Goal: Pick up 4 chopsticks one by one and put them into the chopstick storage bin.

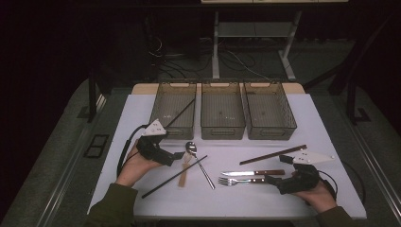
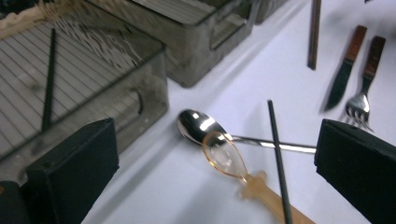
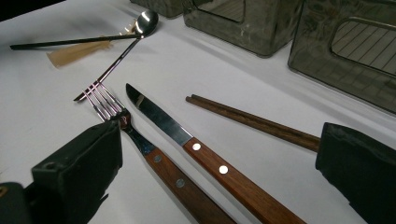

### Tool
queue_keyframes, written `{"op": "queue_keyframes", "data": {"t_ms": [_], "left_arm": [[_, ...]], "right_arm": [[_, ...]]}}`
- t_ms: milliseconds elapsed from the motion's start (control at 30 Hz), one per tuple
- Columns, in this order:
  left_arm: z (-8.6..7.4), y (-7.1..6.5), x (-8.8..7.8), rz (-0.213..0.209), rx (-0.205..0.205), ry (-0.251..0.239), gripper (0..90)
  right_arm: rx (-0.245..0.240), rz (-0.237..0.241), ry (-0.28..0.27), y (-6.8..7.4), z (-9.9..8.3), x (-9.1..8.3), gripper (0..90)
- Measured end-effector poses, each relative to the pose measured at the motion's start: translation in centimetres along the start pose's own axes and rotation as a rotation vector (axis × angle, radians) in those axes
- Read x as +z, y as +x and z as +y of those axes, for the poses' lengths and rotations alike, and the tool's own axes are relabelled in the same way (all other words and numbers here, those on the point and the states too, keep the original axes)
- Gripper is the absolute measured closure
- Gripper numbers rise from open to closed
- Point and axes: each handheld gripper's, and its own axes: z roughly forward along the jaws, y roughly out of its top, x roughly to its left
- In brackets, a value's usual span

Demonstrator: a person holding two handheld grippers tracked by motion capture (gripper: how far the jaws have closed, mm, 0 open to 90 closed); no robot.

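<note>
**Crossed cutlery under wide jaws**

The left hand-held gripper (image 1: 178,154) stands fully open and empty over the amber spoon (image 2: 225,157), which lies on the counter (image 1: 265,198) under the black chopstick (image 2: 278,158), at three o'clock. Closing now could pinch both. The right hand-held gripper (image 1: 267,179) is open, empty.

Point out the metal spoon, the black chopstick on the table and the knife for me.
metal spoon (image 2: 196,125), left gripper view, on its bowl.
black chopstick (image 1: 174,176), high view, mid-shaft.
knife (image 3: 163,121), right gripper view, on its blade.
</note>
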Motion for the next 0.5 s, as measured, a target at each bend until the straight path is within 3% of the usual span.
{"op": "queue_keyframes", "data": {"t_ms": [500], "left_arm": [[-3.0, -2.3, -0.3, -0.023, -0.008, 0.017, 0.0]], "right_arm": [[0.001, -0.007, -0.003, 0.0, 0.0, -0.1, 0.8]]}}
